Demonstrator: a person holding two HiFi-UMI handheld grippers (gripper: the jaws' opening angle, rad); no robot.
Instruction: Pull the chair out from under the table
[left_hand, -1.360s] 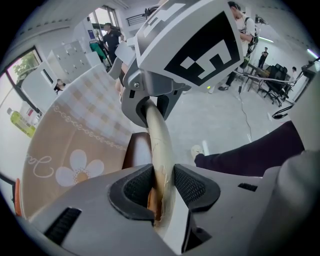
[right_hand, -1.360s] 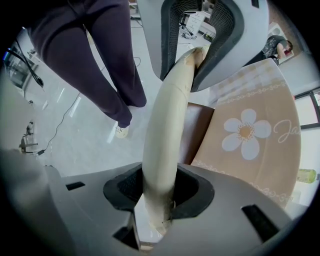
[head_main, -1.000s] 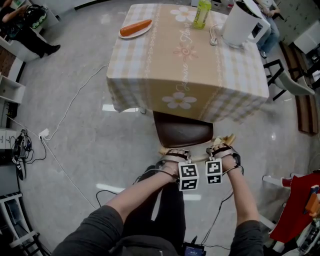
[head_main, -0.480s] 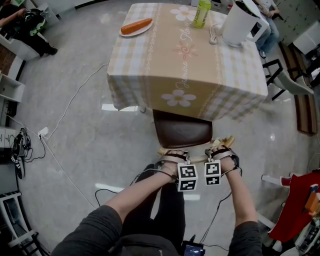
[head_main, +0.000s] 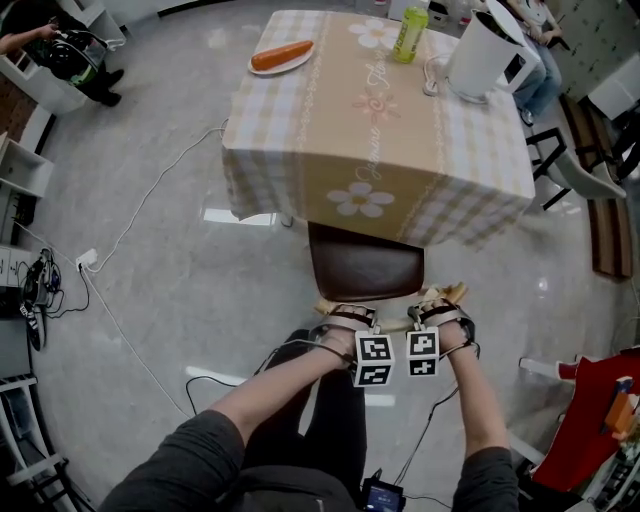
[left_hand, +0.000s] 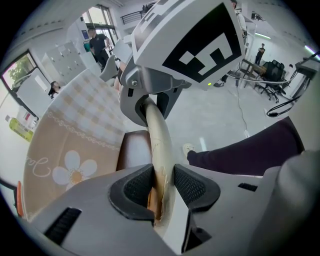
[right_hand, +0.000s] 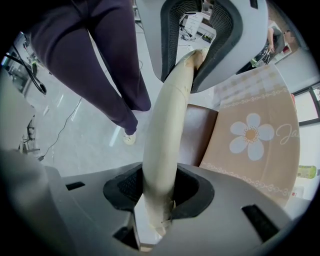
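The chair has a brown seat (head_main: 365, 268) that sticks out partly from under the table (head_main: 330, 170), and a cream top rail (head_main: 452, 293) on its backrest. My left gripper (head_main: 345, 312) is shut on the rail's left part, pointing steeply down. My right gripper (head_main: 438, 308) is shut on the rail's right part, pointing straight down. In the left gripper view the pads (left_hand: 137, 186) press on the worn cream rail (left_hand: 159, 145). In the right gripper view the rail (right_hand: 167, 125) runs up from the closed jaws to the other gripper (right_hand: 195, 30).
On the checked tablecloth are a carrot on a plate (head_main: 282, 55), a green bottle (head_main: 410, 28) and a white kettle (head_main: 483, 55). My legs (right_hand: 105, 65) stand just behind the chair. Cables (head_main: 130, 240) trail over the floor at left. Another chair (head_main: 585, 170) and a red object (head_main: 590, 420) are at right.
Both grippers have drawn back a little toward me with the rail. Slightly more of the brown seat shows beyond the tablecloth's edge.
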